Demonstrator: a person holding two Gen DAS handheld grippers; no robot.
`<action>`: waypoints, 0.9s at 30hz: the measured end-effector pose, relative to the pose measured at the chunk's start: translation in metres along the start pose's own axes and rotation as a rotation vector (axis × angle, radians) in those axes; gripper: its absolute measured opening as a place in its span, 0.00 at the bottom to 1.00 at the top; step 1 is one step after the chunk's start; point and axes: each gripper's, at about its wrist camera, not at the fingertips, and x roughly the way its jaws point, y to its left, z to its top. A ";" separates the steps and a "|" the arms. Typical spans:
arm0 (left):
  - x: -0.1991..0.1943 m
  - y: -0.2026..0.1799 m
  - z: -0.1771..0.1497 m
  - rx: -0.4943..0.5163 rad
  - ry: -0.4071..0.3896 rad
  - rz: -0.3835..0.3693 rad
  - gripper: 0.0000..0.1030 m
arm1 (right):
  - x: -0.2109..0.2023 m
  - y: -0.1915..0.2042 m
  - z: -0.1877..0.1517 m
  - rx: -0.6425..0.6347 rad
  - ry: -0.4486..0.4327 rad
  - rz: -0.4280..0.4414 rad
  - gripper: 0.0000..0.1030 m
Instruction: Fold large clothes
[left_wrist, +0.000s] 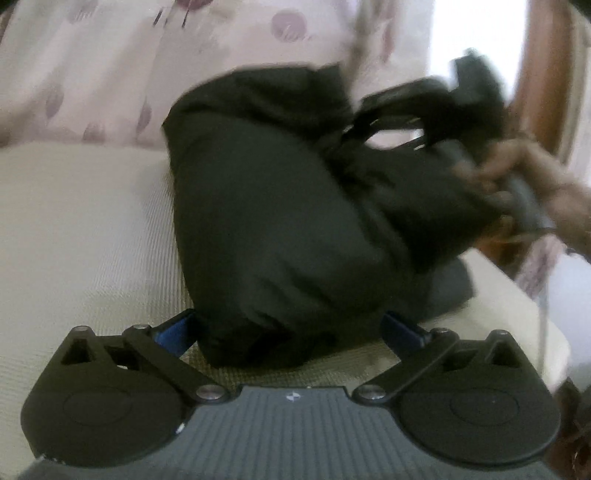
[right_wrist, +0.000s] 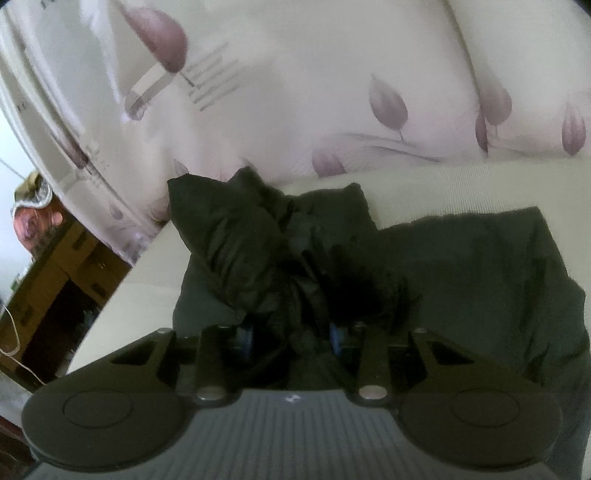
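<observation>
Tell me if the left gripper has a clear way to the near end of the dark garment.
Probably yes: the left gripper is wide open with the dark garment bulging between its fingers, nothing blocking.

No legible text; only a small white logo mark on each gripper body.

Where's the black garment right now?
The black garment lies centre on the cream mattress, before the floral bedding; the right tongs pinch its bunched fold.
</observation>
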 end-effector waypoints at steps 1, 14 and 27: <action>0.009 0.004 0.003 -0.048 0.014 -0.012 1.00 | 0.000 -0.001 0.000 0.006 -0.001 0.003 0.33; 0.010 0.056 0.001 -0.173 -0.058 0.047 0.48 | -0.008 0.000 -0.002 0.056 -0.003 0.039 0.26; -0.102 0.134 0.012 -0.141 -0.274 0.181 0.16 | 0.007 0.043 -0.017 0.058 -0.012 0.090 0.16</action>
